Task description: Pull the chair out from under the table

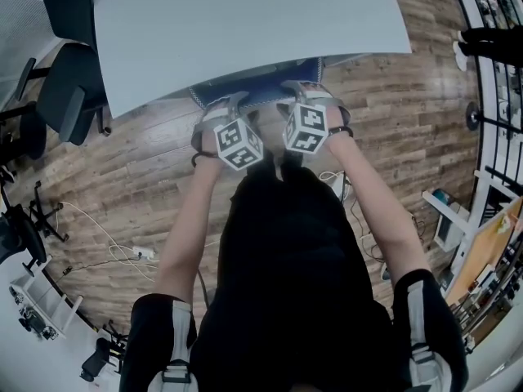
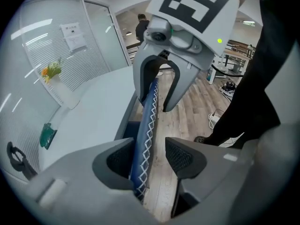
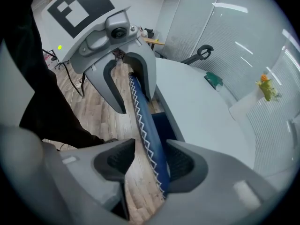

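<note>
The left gripper point(image 2: 151, 157) and the right gripper point(image 3: 149, 161) both straddle the blue backrest point(image 2: 146, 121) of the chair point(image 1: 260, 95). Their jaws stand wide apart, with one pad of each touching it, unclamped. The chair sits tucked under the white table point(image 1: 245, 23), at its near edge.

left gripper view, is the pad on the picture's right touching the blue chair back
Apart. The left gripper view shows wood floor between that pad and the chair back, which runs close along the opposite pad.
</note>
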### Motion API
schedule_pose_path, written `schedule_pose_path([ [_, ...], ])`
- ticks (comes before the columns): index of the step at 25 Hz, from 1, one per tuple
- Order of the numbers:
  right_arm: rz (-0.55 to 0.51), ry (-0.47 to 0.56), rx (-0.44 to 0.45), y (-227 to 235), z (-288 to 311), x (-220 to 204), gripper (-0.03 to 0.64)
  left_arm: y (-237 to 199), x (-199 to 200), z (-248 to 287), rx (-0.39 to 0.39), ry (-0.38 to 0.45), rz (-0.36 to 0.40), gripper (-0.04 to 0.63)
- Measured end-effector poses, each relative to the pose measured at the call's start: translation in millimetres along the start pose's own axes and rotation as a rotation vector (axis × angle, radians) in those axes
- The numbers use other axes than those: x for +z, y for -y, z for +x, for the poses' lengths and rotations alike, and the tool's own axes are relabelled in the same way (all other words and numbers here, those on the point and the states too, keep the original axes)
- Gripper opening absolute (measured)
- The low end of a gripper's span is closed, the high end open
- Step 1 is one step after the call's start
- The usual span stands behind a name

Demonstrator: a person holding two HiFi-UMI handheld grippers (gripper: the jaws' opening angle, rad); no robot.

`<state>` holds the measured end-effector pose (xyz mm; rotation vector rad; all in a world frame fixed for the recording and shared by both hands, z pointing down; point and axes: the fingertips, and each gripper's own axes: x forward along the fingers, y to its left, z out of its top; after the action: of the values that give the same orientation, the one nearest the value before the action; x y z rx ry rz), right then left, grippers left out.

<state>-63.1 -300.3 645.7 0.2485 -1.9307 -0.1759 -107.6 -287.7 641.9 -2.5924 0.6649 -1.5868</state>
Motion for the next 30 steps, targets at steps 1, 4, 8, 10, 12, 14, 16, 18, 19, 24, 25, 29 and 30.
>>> schedule_pose_path([
  [1, 0.01, -0.003, 0.007, 0.0, -0.2, 0.4, 0.209, -0.2, 0.0, -0.4, 0.003, 0.0, 0.003, 0.218],
  [4, 0.028, -0.012, 0.033, 0.2, -1.3, 0.2, 0.2, -1.4, 0.6, -1.8, 0.003, 0.006, 0.004, 0.184],
  [8, 0.046, 0.009, 0.03, -1.2, -1.5, 0.6, 0.161, -0.3, -2.2, -2.3, -0.008, 0.018, -0.013, 0.146],
  [10, 0.042, 0.016, 0.024, -3.5, -2.0, -1.0, 0.16, 2.1, -1.8, -2.3, -0.017, 0.024, -0.023, 0.141],
  [12, 0.045, 0.021, 0.026, -7.5, -2.3, -0.8, 0.156, 5.8, -2.7, -3.9, -0.028, 0.025, -0.035, 0.141],
  [14, 0.044, 0.024, 0.031, -13.1, -2.1, 0.4, 0.154, 9.9, -5.2, -6.1, -0.036, 0.021, -0.045, 0.14],
  [16, 0.04, 0.023, 0.036, -18.8, -3.3, -1.7, 0.152, 15.2, -5.3, -6.6, -0.043, 0.017, -0.052, 0.135],
  [18, 0.037, 0.02, 0.043, -24.9, -4.9, -4.4, 0.146, 21.3, -5.0, -7.0, -0.053, 0.014, -0.059, 0.133],
  [19, 0.037, 0.019, 0.047, -27.9, -5.6, -4.8, 0.144, 24.2, -5.4, -7.6, -0.058, 0.011, -0.063, 0.131],
  [24, 0.017, 0.025, 0.048, -40.4, -7.4, -11.1, 0.133, 38.4, -6.2, -6.5, -0.086, -0.005, -0.084, 0.125],
  [25, 0.009, 0.027, 0.042, -43.7, -7.5, -13.7, 0.132, 42.0, -6.0, -6.3, -0.091, -0.012, -0.09, 0.124],
  [29, 0.004, 0.034, 0.058, -63.5, -10.1, -15.6, 0.124, 60.1, -10.5, -9.1, -0.127, -0.036, -0.128, 0.124],
  [30, 0.004, 0.034, 0.067, -68.3, -10.2, -16.3, 0.123, 65.0, -11.9, -9.4, -0.135, -0.041, -0.138, 0.124],
])
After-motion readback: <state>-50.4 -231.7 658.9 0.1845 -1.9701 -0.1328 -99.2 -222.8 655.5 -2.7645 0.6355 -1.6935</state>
